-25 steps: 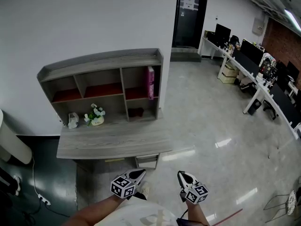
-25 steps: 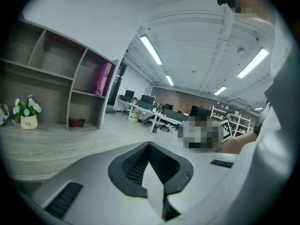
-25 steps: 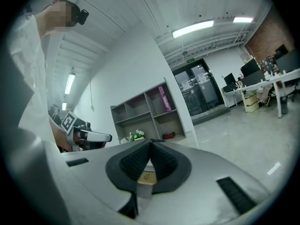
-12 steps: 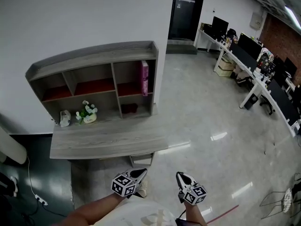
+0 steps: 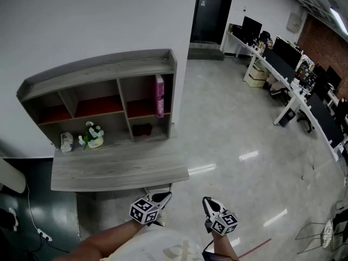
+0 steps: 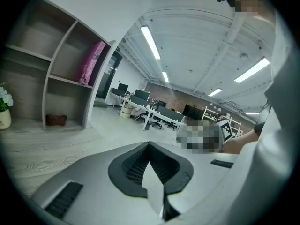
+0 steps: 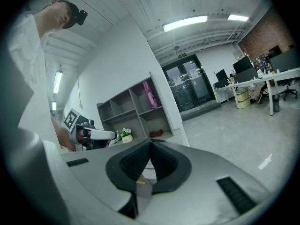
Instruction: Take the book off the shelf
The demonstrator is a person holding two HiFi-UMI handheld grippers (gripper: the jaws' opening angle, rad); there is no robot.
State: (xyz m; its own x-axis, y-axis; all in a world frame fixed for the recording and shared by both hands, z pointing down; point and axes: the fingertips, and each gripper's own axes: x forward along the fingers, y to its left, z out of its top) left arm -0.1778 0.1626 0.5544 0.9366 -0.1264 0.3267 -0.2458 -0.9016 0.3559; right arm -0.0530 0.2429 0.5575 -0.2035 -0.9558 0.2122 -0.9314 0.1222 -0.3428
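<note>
1. Both pairs of jaws are closed with nothing between them. The left gripper [image 5: 162, 197] and right gripper [image 5: 208, 202] sit low by the person's body, clear of the desk [image 5: 119, 170].
2. The pink book [image 5: 160, 95] stands upright in the upper right compartment of the shelf [image 5: 98, 69], well apart from both grippers.
3. Flowers [image 5: 91, 135] stand under the shelf's left half.

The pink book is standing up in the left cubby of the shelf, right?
Not quite. The pink book is standing up, but in the upper right cubby of the shelf, not the left one. The head view shows it.
</note>
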